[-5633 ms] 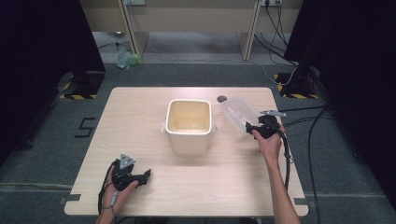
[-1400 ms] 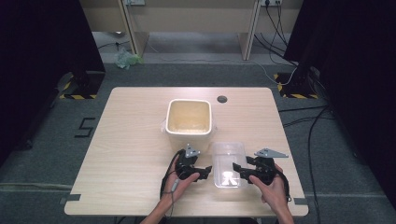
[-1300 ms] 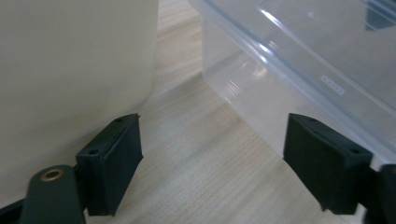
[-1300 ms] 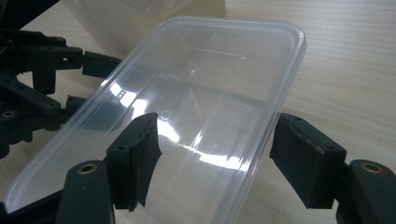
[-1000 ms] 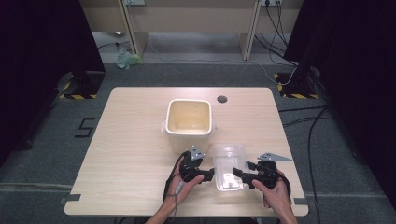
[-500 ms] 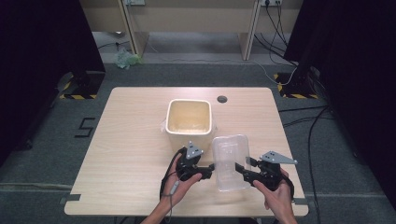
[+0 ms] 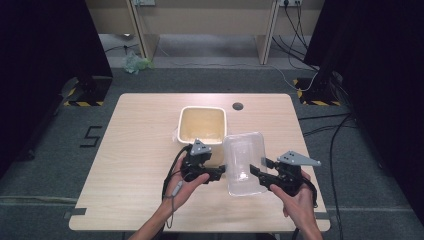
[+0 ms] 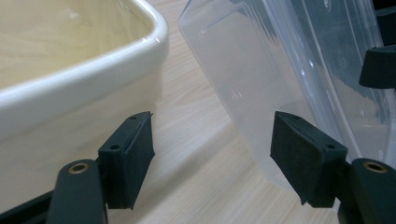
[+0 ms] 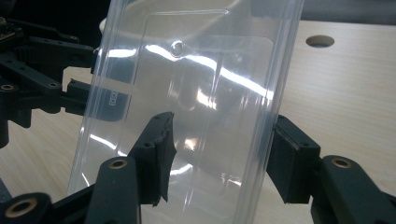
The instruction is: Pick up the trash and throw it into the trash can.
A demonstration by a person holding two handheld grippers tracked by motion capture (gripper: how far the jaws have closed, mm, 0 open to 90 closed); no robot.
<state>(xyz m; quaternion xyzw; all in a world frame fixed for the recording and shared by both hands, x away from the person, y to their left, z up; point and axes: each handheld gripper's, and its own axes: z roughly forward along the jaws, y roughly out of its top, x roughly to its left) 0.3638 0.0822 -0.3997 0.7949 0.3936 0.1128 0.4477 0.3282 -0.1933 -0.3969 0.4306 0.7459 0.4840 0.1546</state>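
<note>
A clear plastic container (image 7: 243, 162) stands tilted up off the table, its base facing the right gripper view (image 9: 196, 93). My right gripper (image 7: 256, 173) is shut on its right edge, one jaw on each side of the wall (image 9: 219, 158). My left gripper (image 7: 220, 173) is open just left of the container, in front of a cream square tub (image 7: 202, 125). In the left gripper view its jaws (image 8: 212, 154) stand wide apart. The tub's wall (image 8: 70, 70) is by the left jaw and the container's wall (image 8: 261, 84) is close to the right jaw. The left gripper's linkage (image 9: 37, 93) shows behind the container.
The light wooden table (image 7: 130, 150) has a round hole (image 7: 238, 106) near its back edge, also seen as the hole (image 9: 320, 41) in the right gripper view. Cables trail from both grippers. Dark curtains and grey floor surround the table.
The right gripper brought the container from the back right to the front, then tipped it up from lying flat. The left gripper moved from front left to beside it.
</note>
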